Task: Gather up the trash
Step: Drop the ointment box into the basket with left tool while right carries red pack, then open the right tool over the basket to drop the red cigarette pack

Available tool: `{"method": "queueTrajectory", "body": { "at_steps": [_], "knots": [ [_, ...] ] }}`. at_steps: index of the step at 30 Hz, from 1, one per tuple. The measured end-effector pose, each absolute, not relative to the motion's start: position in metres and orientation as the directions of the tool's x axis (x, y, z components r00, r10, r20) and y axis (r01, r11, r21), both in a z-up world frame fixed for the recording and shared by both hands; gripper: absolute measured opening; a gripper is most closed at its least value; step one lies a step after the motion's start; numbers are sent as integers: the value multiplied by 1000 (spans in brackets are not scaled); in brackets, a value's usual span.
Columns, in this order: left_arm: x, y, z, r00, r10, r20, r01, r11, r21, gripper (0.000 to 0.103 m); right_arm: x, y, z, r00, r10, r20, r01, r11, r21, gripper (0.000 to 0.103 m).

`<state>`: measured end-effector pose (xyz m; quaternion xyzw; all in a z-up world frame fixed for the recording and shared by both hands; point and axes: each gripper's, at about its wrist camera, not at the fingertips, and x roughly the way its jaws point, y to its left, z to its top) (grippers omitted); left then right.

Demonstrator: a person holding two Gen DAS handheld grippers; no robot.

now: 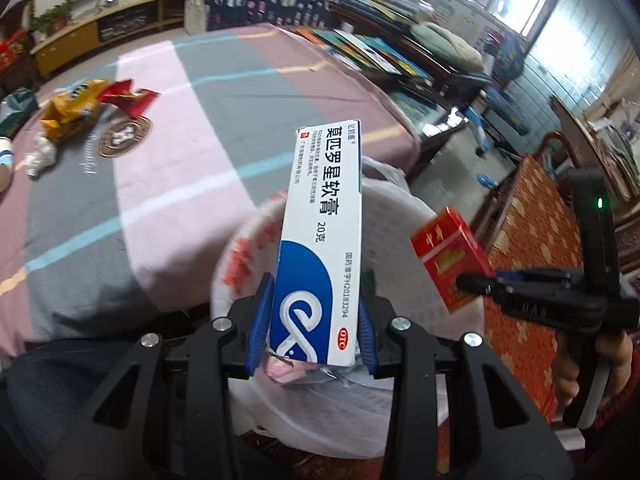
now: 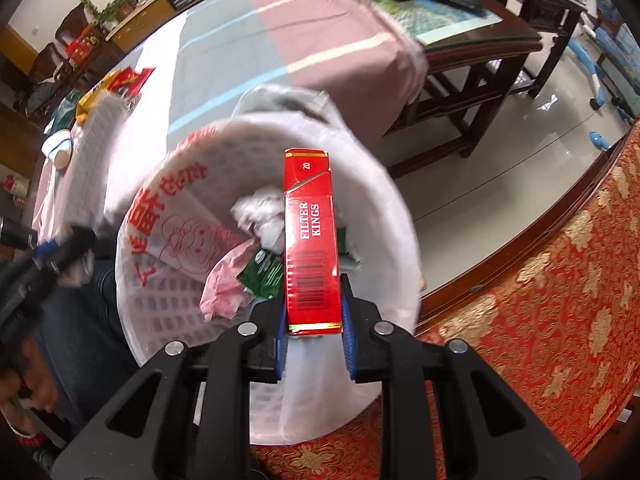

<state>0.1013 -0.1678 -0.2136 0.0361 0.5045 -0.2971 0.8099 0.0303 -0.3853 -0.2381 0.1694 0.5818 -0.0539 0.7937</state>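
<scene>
My left gripper is shut on a white and blue ointment box, held over the white bin lined with a plastic bag. My right gripper is shut on a red cigarette pack, held above the same bin. The right gripper and red pack also show in the left wrist view at right. In the bin lie crumpled tissue, a pink wrapper and a green packet. More trash lies on the table: a yellow snack bag, red wrappers and crumpled tissue.
The table has a pink and grey striped cloth. A round brown coaster lies near the wrappers. A dark wooden table with books stands behind. A red patterned cushion is at right. My jeans-clad leg is beside the bin.
</scene>
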Motion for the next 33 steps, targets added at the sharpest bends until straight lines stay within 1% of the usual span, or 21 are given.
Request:
{"method": "queueTrajectory", "body": {
  "at_steps": [6,10,13,15,18,22,24,26,28,33],
  "knots": [
    [88,-199,-234,156,-514,-843,597,729,-334,38,27,-395,-223,356,85,-930,281,940,193,23],
    [75,-217,-251,92,-483,-871,642,697,-319,39,25,-397,-220,365,96,-926,279,938,207,23],
    [76,-220,-263,63,-456,-888,628,709,-320,40,24,-397,-218,370,107,-923,273,937,218,23],
    [81,-217,-268,50,-445,-894,602,728,-329,50,24,-395,-218,371,118,-921,269,936,228,23],
    [89,-209,-266,68,-450,-891,562,755,-338,59,26,-391,-218,372,148,-916,249,935,252,23],
    [104,-186,-253,129,-474,-871,516,782,-350,60,27,-378,-213,375,215,-902,172,940,295,23],
    [110,-178,-246,180,-470,-864,507,797,-328,60,27,-371,-211,372,298,-879,134,920,369,23],
    [112,-175,-239,227,-452,-863,529,801,-281,60,29,-367,-209,367,380,-849,110,889,445,23],
    [113,-174,-234,244,-450,-859,562,787,-253,60,32,-362,-209,355,426,-832,93,870,485,23],
    [110,-173,-225,234,-502,-833,634,728,-261,60,36,-353,-211,323,478,-817,74,848,525,23]
  ]
}}
